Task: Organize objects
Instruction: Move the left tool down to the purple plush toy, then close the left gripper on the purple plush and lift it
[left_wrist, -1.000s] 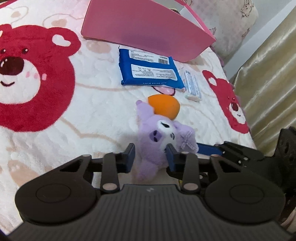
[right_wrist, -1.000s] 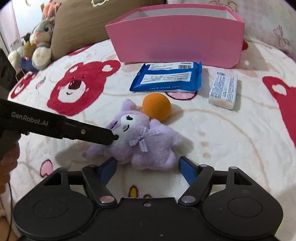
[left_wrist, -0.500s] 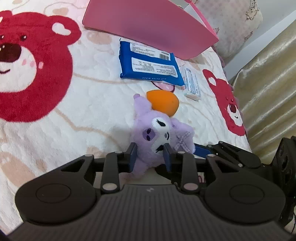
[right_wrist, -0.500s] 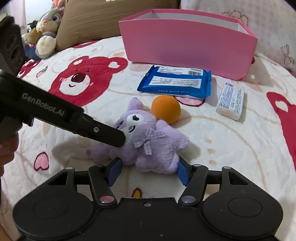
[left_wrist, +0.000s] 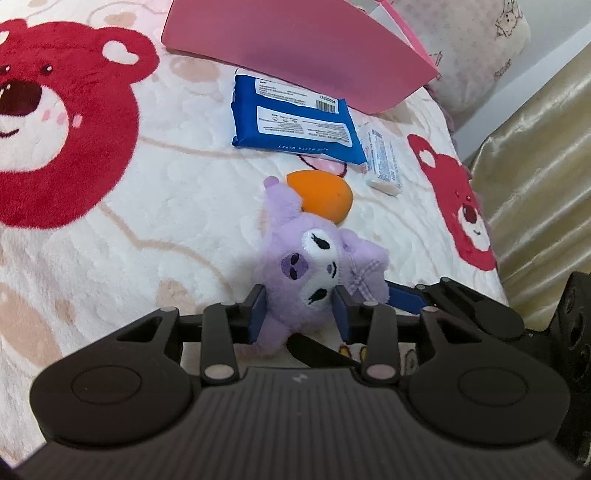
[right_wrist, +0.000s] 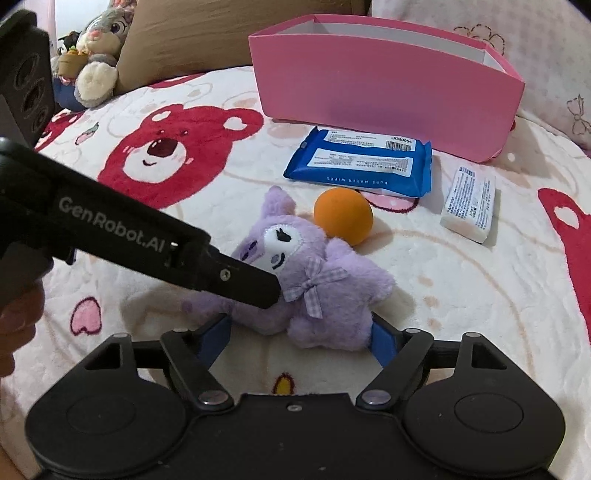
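Just in front of the pink box (right_wrist: 388, 77), on the bear-print blanket (left_wrist: 110, 229), lies the purple plush toy (left_wrist: 310, 280), with the orange ball (right_wrist: 343, 216) touching its head on the box side. Nearer the box lie a blue wipes pack (right_wrist: 362, 164) and a small white packet (right_wrist: 471, 203). Clamped on the plush's head is the left gripper (left_wrist: 300, 309); the right gripper (right_wrist: 301, 338) stands wide, straddling its body.
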